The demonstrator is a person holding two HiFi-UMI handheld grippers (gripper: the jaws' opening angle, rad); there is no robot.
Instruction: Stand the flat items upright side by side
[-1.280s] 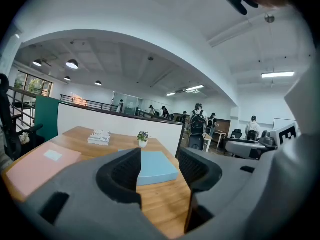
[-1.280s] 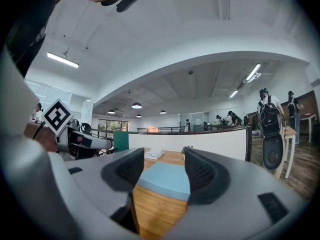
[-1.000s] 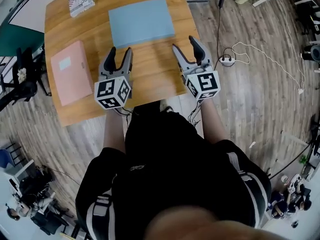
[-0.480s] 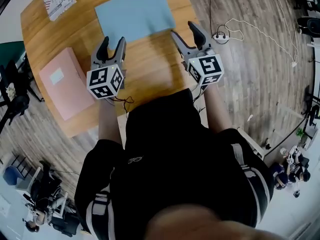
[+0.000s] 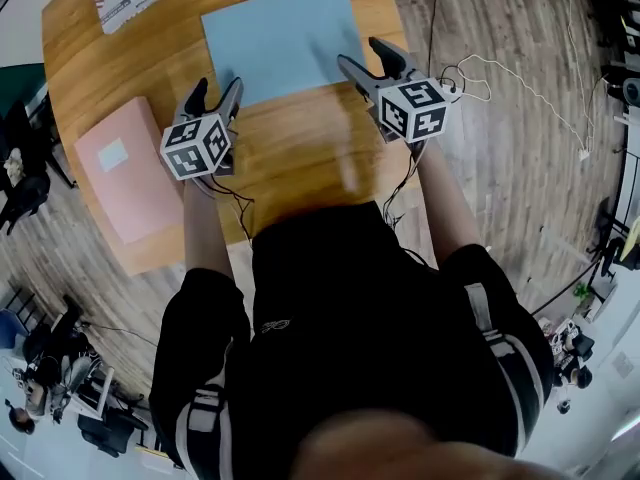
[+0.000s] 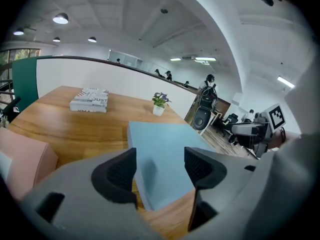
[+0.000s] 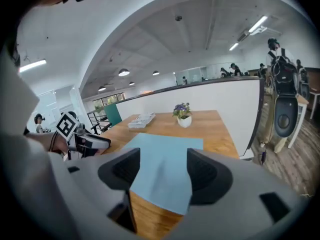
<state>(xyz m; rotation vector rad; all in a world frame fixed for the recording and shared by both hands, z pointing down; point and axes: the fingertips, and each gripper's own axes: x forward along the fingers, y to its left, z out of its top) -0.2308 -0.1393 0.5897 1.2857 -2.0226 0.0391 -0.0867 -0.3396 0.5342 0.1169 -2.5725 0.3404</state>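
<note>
A wooden table carries a flat blue book lying at its far middle, and a flat pink book at its near left edge. The blue book looks stiff, smooth and fairly light; its near corners seem the best hold. The left gripper and right gripper hover by those corners, jaws opening, nothing between them.

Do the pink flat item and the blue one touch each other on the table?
Apart. The head view shows a broad strip of bare wooden table between the pink item and the blue item.
</note>
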